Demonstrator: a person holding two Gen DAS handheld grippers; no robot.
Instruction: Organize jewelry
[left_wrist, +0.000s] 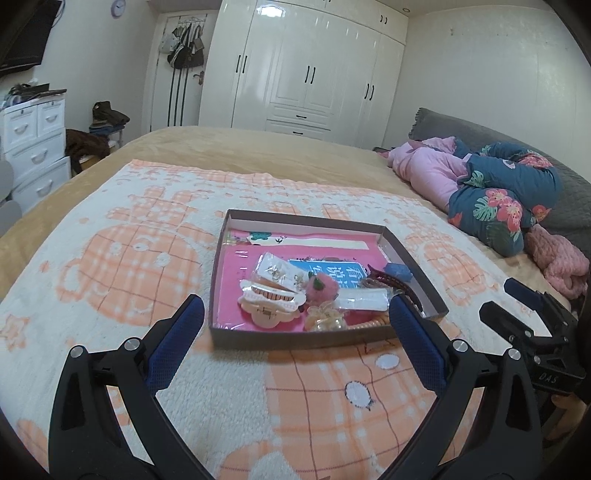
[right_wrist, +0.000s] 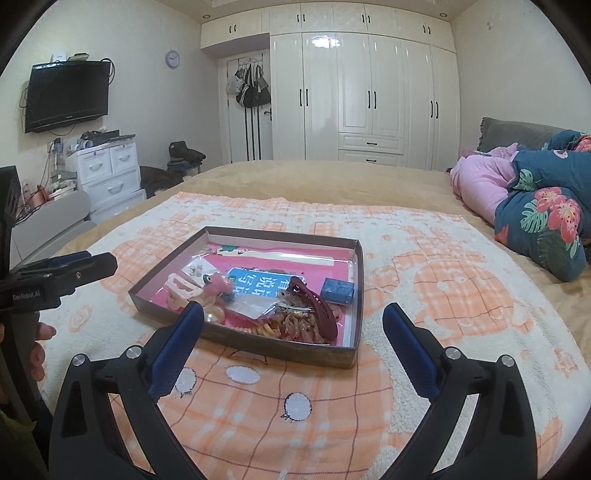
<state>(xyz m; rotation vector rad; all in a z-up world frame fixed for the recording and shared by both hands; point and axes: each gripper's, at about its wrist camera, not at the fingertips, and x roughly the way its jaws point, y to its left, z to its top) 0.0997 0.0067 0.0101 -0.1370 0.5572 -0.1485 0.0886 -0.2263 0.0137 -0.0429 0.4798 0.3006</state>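
Observation:
A shallow brown cardboard tray (left_wrist: 221, 236) (right_wrist: 356, 284) lies on the bed blanket and holds hair clips and jewelry. Inside are a cream claw clip (left_wrist: 271, 301) (right_wrist: 183, 290), a dark red claw clip (right_wrist: 314, 304) (left_wrist: 393, 282), a pink fluffy ornament (left_wrist: 319, 282) (right_wrist: 218, 284), a small blue box (right_wrist: 337, 290) (left_wrist: 400, 272), a packet of earrings (left_wrist: 275, 271) and amber beaded pieces (right_wrist: 291, 323). My left gripper (left_wrist: 295, 328) stands open just short of the tray's near edge, nothing between its fingers. My right gripper (right_wrist: 293, 332) is open too, at the tray's near side, empty.
The tray rests on a white and orange fleece blanket (left_wrist: 129, 266) over a tan bedspread. Folded pink and floral bedding (left_wrist: 498, 192) (right_wrist: 546, 206) lies at the right. A hand (right_wrist: 38, 347) holds the left gripper's body (right_wrist: 55, 277). Drawers (right_wrist: 110, 173) and a wardrobe (right_wrist: 369, 96) stand beyond.

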